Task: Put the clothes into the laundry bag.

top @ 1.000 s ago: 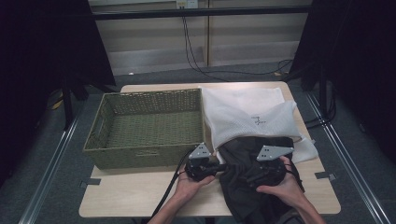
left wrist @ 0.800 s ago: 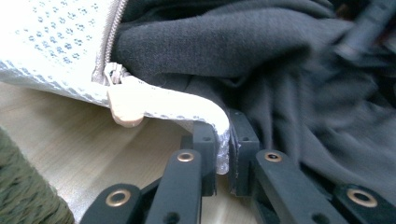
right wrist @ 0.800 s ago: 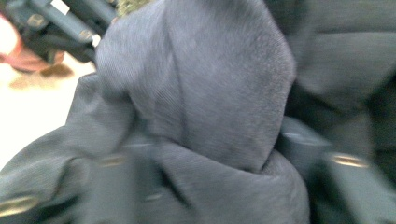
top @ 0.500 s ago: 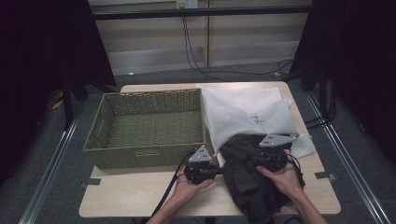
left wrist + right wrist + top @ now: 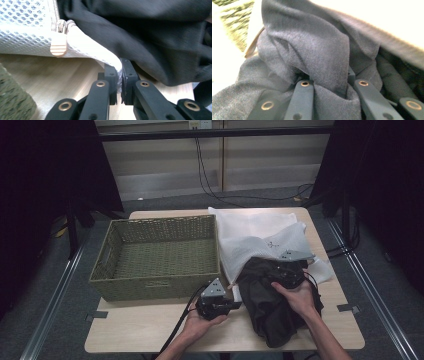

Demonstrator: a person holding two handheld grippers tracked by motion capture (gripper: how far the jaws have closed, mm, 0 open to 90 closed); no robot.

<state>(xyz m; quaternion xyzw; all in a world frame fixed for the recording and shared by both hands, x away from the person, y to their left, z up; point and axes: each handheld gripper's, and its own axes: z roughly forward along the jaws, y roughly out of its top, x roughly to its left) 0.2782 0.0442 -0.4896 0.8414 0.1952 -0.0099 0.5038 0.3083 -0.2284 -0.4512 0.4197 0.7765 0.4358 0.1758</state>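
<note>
Your left tool (image 5: 119, 82) is clenched on the corner of the white mesh bag (image 5: 82, 45), just past its zipper pull (image 5: 58, 45); the jaws stand nearly together with only the thin mesh pinched between them. Your right tool (image 5: 329, 85) has just been closing its jaws and now grips a thick bunched fold of the dark garment (image 5: 312, 50), which keeps the jaws a little apart. From the high view, your left tool (image 5: 216, 301) sits near the front of the bench (image 5: 150, 335), beside the woven basket (image 5: 157, 255). Your right tool (image 5: 287, 270) is at the bag's mouth, where the dark garment (image 5: 272, 310) lies partly inside the white mesh bag (image 5: 255, 232).
</note>
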